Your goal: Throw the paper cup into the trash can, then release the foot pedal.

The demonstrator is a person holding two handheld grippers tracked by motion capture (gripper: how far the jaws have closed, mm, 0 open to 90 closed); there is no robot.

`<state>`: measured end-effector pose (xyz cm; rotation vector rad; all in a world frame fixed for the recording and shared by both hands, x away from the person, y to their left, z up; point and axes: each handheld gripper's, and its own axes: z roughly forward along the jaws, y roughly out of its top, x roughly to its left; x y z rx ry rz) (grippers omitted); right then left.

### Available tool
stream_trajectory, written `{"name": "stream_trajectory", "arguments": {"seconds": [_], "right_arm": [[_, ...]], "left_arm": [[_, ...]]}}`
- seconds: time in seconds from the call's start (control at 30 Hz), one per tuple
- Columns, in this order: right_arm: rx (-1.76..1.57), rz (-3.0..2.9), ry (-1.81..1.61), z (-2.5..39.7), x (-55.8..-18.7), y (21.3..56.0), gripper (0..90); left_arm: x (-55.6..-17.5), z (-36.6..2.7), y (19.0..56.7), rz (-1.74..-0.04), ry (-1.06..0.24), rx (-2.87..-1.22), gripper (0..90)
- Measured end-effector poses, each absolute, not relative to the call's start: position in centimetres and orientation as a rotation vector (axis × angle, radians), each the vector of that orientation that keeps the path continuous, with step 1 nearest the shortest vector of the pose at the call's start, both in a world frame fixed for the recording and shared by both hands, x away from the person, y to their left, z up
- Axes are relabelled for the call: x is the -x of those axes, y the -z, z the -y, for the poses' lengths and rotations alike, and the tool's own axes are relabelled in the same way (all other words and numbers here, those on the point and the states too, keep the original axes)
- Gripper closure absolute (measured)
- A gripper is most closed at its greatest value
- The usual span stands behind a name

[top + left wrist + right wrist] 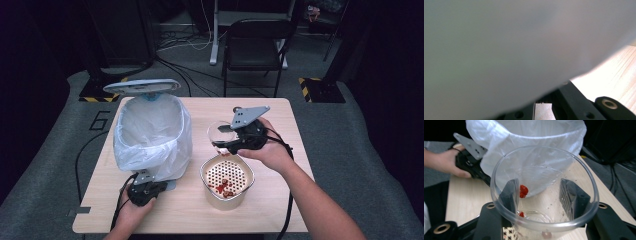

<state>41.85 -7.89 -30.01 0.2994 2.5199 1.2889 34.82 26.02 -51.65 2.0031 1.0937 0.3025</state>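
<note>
A clear glass [220, 133] is tilted over a cream strainer bowl [225, 201] with a perforated insert and red scraps [224, 186] in it. My right gripper [229, 143] is shut on the glass, one jaw on each side of its wall. In the right gripper view the glass [536, 170] has a red scrap [523, 190] stuck to its inside. A bin with a white bag liner [150, 131] stands at the left, its lid [141, 86] raised. My left gripper [146, 186] sits at the bin's base, its jaws hidden under the bag [511, 50].
The wooden table [280, 200] has bare room on the right and along the front edge. A black chair [255, 40] and cables lie on the floor beyond the far edge. In the right gripper view the left hand [444, 162] holds its gripper beside the bag.
</note>
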Motion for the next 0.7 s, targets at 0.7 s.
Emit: {"name": "stream_trajectory", "arguments": {"seconds": [0.7], "right_arm": [[-0.356,-2.497,-1.472,3.2,-43.2,26.5,49.8]], "left_arm": [[-34.9,-26.1,51.6,-1.083,-0.309,-2.011,90.0]]}}
